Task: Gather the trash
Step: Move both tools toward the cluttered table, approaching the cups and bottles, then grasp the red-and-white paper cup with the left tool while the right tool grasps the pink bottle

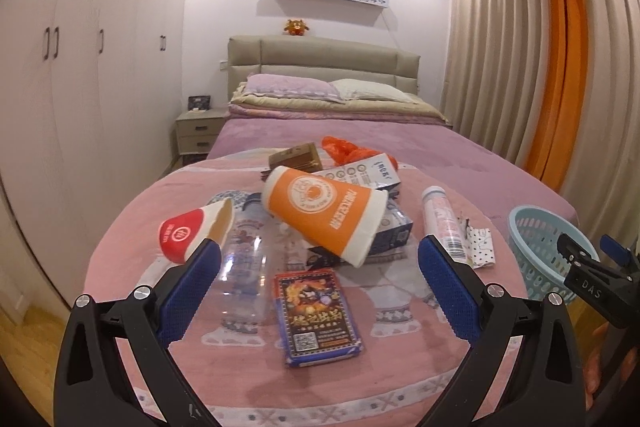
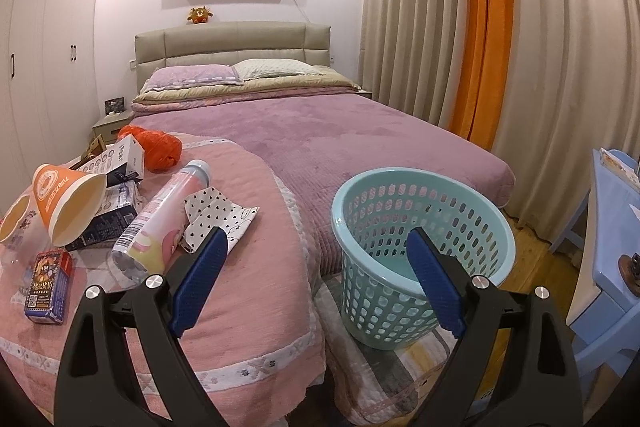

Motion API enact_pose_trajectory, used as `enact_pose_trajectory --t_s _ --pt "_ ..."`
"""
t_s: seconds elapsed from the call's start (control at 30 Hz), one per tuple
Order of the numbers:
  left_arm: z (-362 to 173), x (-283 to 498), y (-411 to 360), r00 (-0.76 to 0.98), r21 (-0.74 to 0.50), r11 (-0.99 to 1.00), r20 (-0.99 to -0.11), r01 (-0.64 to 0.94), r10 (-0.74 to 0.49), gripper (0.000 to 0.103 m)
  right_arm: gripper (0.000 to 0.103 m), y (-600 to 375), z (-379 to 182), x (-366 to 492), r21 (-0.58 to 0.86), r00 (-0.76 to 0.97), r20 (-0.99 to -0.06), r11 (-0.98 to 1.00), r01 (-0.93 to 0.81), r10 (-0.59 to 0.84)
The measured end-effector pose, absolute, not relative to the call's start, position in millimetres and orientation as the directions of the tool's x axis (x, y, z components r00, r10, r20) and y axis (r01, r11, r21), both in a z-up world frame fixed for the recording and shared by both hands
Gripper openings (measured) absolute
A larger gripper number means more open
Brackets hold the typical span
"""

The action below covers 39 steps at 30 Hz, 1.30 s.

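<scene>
Trash lies on the pink blanket at the foot of the bed: an orange paper cup on its side, a red paper cup, a clear plastic bottle, a blue card box, a pink tube, cartons and an orange bag. My left gripper is open and empty, above the card box. My right gripper is open and empty, between the bed's edge and the light blue basket. The tube lies left of it.
The basket stands on a striped rug beside the bed. A blue table is at the right. Curtains hang behind. Wardrobes and a nightstand are on the left. A spotted wrapper lies by the tube.
</scene>
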State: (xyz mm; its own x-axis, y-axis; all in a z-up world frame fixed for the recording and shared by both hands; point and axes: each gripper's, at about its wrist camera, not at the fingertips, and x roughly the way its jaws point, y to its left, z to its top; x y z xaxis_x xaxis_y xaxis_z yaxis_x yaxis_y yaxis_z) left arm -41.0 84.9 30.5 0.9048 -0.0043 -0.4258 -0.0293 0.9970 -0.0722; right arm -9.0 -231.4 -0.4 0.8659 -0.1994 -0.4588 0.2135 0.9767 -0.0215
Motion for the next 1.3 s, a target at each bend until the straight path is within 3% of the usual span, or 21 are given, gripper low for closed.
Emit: enact_pose_trajectory --t_s 0.6,0.77,0.93,1.1,1.3 --pt "31 -47 121 0.905 -0.141 0.987 -0.426 -0.073 0.006 0.096 0.086 -219 0 -5 -0.029 0.867 -0.464 0.981 0.191 -0.182" --pt "27 -56 146 0.899 -0.163 0.980 -0.437 -0.115 0.033 0.095 0.079 -216 -1 -3 -0.024 0.865 -0.472 0.983 0.180 -0.170" --pt "25 -56 178 0.874 -0.160 0.970 -0.477 -0.184 0.087 0.095 0.064 -206 -2 4 0.005 0.857 -0.505 0.992 0.124 -0.104" --pt "24 -25 201 0.817 -0.177 0.972 -0.577 -0.152 0.022 0.095 0.053 -183 7 12 0.013 0.863 -0.504 0.999 0.034 -0.023" --pt "11 14 215 0.768 -0.207 0.973 -0.638 -0.098 -0.059 0.095 0.052 -164 18 22 0.006 0.869 -0.493 1.000 -0.027 0.026"
